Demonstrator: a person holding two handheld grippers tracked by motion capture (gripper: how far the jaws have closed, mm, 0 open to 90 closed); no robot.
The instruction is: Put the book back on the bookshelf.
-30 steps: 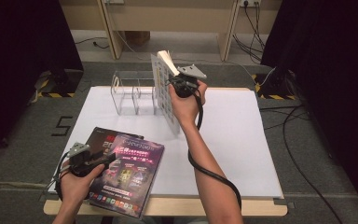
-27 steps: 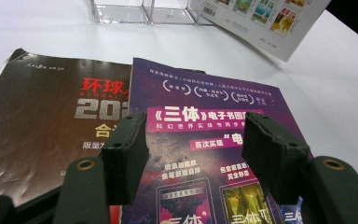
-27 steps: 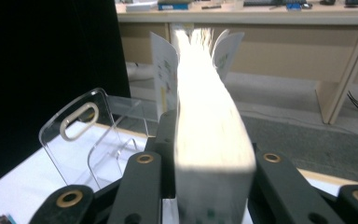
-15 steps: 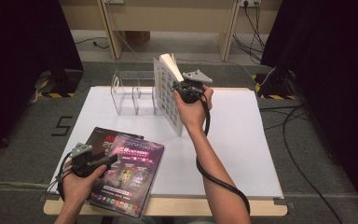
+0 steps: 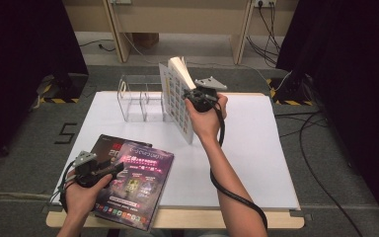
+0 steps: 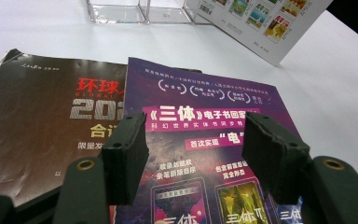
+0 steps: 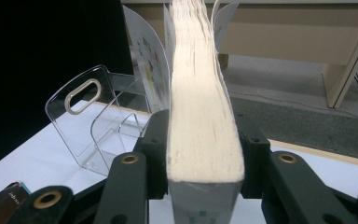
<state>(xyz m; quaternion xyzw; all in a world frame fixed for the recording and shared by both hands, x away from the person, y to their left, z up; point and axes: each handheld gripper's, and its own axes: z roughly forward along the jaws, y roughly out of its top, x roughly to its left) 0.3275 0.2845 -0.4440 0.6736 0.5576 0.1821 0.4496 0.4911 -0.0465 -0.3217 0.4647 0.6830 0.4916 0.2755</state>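
Book (image 5: 178, 97) tilted rt; rack (image 5: 140, 98) beside

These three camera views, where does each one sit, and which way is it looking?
High view: fixed above the person's side, looking forward and down on the white table; both forearms, the left gripper and the right gripper show.
Left gripper view: rides the left gripper, looking between its open jaws at the purple magazine lying on the dark magazine.
Right gripper view: rides the right gripper, looking along the thick book standing between its jaws, which have just been opening.
Shared: all three show the clear acrylic rack.
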